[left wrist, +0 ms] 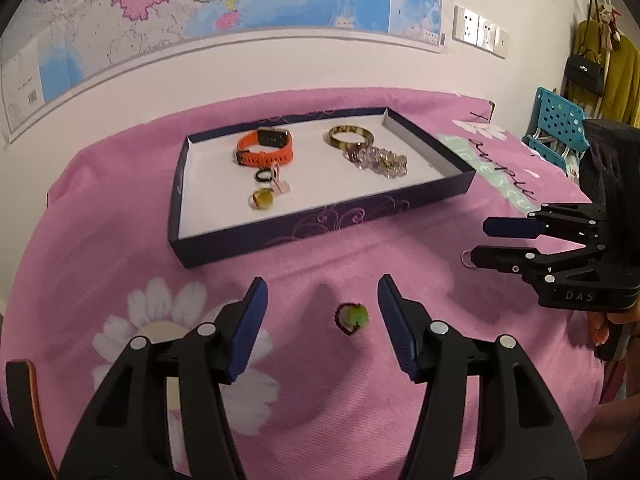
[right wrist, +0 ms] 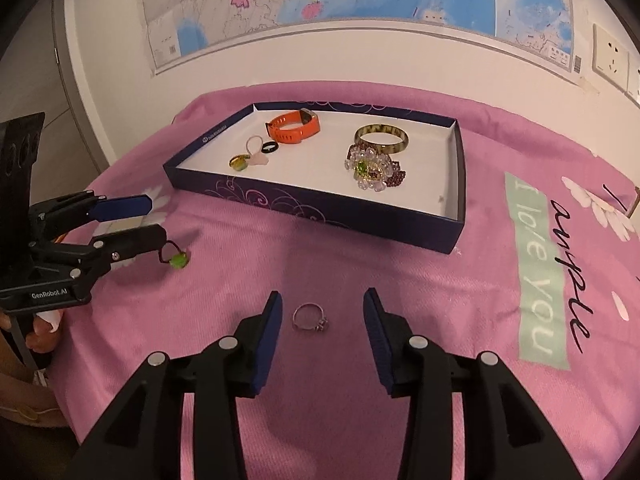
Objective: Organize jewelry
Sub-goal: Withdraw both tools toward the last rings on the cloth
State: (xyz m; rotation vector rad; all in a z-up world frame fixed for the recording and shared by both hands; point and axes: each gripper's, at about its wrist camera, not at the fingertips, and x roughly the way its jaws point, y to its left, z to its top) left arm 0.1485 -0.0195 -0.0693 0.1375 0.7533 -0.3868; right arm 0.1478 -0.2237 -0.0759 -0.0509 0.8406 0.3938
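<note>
- Blue-padded fingers of the left gripper [left wrist: 322,292] fill the bottom of the left wrist view, jaws apart, with a green-stone ring [left wrist: 353,317] lying on the pink cloth [left wrist: 320,400] between them, touched by neither pad
- Right gripper [right wrist: 322,312] at the bottom of its own view also stands open; a thin silver ring [right wrist: 310,318] lies on the cloth between the pads, nearer the left one, untouched
- Above both, mid-frame, sits a shallow dark blue tray [left wrist: 320,224] with a white floor
- Inside its left part: an orange watch band [left wrist: 266,147], a small black ring [left wrist: 263,176], a pale pink ring [left wrist: 278,180] and an amber-stone ring [left wrist: 262,200]
- Inside its right part: a mottled bangle [left wrist: 351,137] and, just below it, a beaded bracelet [left wrist: 378,160]
- Across the top, a wall map [left wrist: 220,0]
</note>
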